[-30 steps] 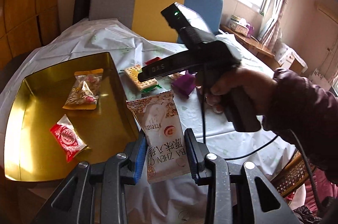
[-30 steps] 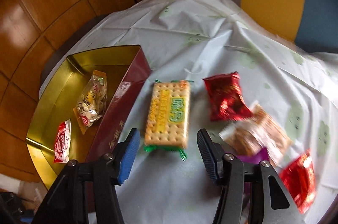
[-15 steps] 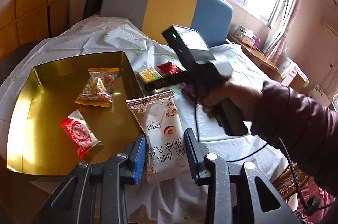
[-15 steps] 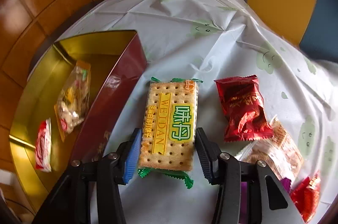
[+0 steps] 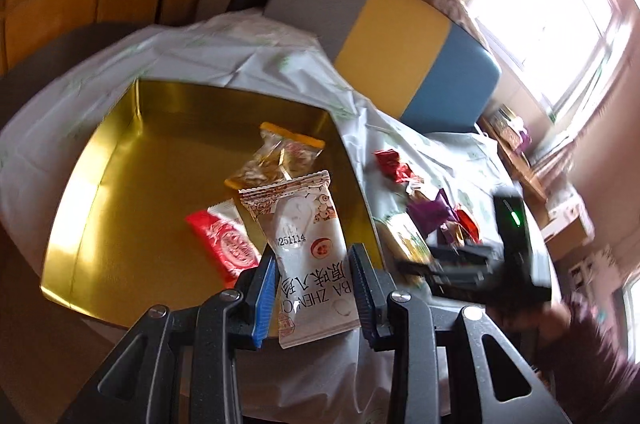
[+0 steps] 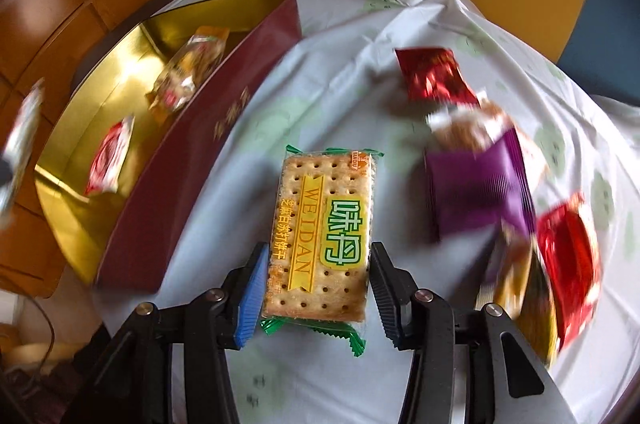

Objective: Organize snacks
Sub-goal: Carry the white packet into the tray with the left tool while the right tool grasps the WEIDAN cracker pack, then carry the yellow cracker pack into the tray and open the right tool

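Snacks update: my left tongs [image 5: 312, 288] pinching the white pouch [image 5: 306, 256] have swung over the gold tin [image 5: 120, 152] mid-frame, so it's drop-ready, while my right tongs [image 6: 316, 288] just clamped the cracker pack [image 6: 324, 232] lower-center on the desk [image 6: 320, 384].

Gold tin [image 5: 120, 160], white green-dotted cloth [image 6: 360, 64], yellow-banded cracker pack [image 6: 324, 236]

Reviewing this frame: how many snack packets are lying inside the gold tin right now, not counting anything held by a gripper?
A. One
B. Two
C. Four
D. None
B. Inside the gold tin lie a clear packet with an orange top and a red packet; the white packet is clamped in the left gripper above the tin's edge.
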Demonstrator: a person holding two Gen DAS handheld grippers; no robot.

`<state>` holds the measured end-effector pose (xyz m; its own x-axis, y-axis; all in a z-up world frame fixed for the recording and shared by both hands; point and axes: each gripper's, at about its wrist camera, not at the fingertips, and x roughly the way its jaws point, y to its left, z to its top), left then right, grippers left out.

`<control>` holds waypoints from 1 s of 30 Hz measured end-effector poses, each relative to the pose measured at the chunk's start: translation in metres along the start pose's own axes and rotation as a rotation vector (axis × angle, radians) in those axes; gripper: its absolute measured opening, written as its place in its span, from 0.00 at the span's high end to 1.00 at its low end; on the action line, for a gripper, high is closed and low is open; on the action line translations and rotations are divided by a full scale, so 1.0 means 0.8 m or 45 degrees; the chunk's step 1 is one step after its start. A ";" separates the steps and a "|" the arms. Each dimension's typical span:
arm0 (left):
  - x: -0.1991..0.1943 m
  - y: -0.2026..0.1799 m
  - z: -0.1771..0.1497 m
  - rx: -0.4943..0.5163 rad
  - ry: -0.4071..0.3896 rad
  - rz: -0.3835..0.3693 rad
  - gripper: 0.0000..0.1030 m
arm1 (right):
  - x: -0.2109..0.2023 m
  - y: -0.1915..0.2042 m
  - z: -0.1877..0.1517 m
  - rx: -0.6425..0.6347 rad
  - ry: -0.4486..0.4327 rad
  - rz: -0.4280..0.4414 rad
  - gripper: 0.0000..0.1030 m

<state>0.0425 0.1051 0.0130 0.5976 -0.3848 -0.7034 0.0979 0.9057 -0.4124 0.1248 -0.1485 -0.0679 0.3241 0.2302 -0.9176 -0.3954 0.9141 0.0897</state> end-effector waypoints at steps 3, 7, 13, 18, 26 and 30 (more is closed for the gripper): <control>0.014 0.003 0.008 -0.022 0.029 -0.025 0.66 | -0.002 0.000 -0.016 0.020 -0.020 -0.017 0.52; 0.043 -0.008 0.015 0.025 0.079 -0.014 0.66 | -0.001 0.001 -0.022 0.053 -0.042 -0.026 0.52; 0.094 -0.016 0.018 0.082 0.193 0.044 0.66 | 0.000 0.001 -0.023 0.072 -0.067 -0.015 0.52; 0.118 -0.021 0.010 0.139 0.267 0.087 0.66 | -0.004 0.000 -0.027 0.080 -0.076 -0.008 0.52; 0.131 -0.017 0.003 0.143 0.316 0.123 0.63 | -0.005 -0.002 -0.029 0.087 -0.081 -0.004 0.52; 0.128 -0.017 -0.001 0.137 0.308 0.136 0.62 | -0.005 -0.001 -0.028 0.085 -0.083 -0.017 0.52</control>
<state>0.1015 0.0532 -0.0539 0.4030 -0.3060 -0.8625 0.1367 0.9520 -0.2739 0.1044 -0.1573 -0.0731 0.3849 0.2368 -0.8921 -0.3330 0.9371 0.1051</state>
